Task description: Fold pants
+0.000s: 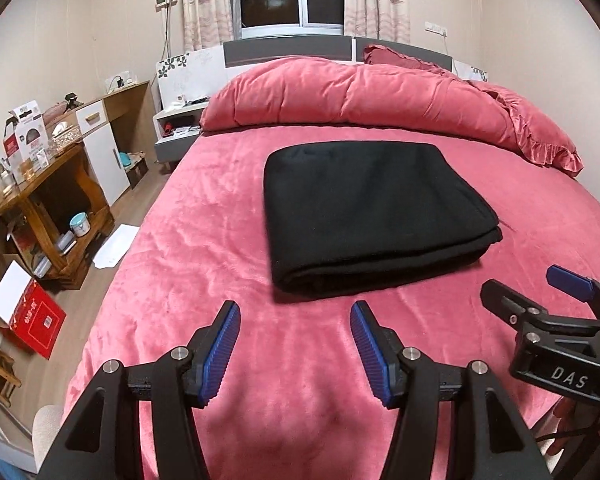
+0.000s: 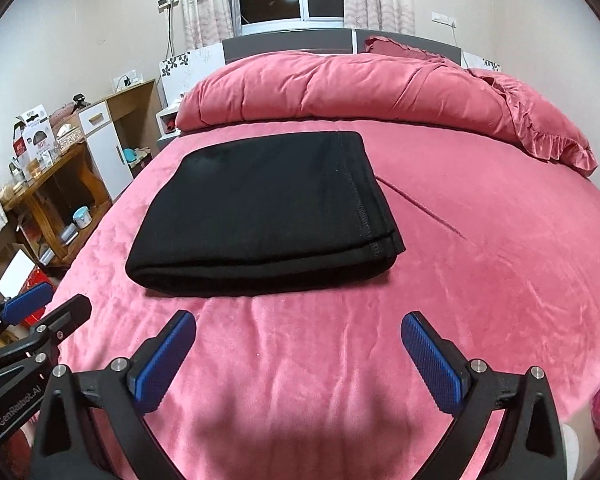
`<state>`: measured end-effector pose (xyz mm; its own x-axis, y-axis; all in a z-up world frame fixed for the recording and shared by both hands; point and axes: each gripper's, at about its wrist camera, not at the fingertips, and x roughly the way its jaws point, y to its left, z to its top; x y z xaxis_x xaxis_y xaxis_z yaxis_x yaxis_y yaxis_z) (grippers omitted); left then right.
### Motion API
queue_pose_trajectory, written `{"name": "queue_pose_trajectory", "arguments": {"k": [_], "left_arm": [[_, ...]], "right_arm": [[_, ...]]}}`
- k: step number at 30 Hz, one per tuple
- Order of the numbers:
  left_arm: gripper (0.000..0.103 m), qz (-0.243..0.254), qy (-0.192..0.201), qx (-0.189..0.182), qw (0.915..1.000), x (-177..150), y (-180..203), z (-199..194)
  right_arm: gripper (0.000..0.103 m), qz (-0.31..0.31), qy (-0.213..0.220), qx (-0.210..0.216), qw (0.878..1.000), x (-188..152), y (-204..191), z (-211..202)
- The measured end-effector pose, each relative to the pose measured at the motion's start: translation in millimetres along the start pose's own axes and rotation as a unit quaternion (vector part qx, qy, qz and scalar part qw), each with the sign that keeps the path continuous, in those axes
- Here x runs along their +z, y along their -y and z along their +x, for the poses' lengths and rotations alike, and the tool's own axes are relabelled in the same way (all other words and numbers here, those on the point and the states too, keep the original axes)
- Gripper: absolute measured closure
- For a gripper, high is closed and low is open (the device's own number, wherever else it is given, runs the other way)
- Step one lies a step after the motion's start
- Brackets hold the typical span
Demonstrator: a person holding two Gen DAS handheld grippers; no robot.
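Folding looks finished: the pants [image 1: 374,216] lie in a neat stack, both grippers [image 1: 295,354] [image 2: 298,364] released, empty, nothing left but withdrawing.

The folded pants [image 1: 376,216] lie flat on the bed [image 1: 204,264], in front of the rolled quilt [image 1: 340,96] that spans the headboard end. The left gripper [image 1: 295,354] and right gripper [image 2: 298,364] hover side by side on the near side of the pants, apart from them. A wooden table [image 1: 56,184] stands on the floor left of the bed.
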<state>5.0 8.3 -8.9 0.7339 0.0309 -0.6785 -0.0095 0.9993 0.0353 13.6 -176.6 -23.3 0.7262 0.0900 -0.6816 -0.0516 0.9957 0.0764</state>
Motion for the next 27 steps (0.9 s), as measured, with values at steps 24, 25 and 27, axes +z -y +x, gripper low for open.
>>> {"name": "queue_pose_trajectory", "arguments": {"k": [24,25,27], "left_arm": [[0.045,-0.003,-0.005,-0.001,1.0000,-4.4,1.5,1.9],[0.045,-0.002,-0.004,0.001,1.0000,-4.5,1.8,1.9],[0.045,-0.001,-0.005,0.000,1.0000,-4.6,1.7,2.2]], "right_arm": [[0.000,0.004,-0.002,0.013,1.000,-3.3,0.5,4.0],[0.000,0.005,-0.002,0.013,1.000,-3.4,0.4,4.3],[0.000,0.005,-0.003,0.014,1.000,-3.5,0.3,5.0]]}}
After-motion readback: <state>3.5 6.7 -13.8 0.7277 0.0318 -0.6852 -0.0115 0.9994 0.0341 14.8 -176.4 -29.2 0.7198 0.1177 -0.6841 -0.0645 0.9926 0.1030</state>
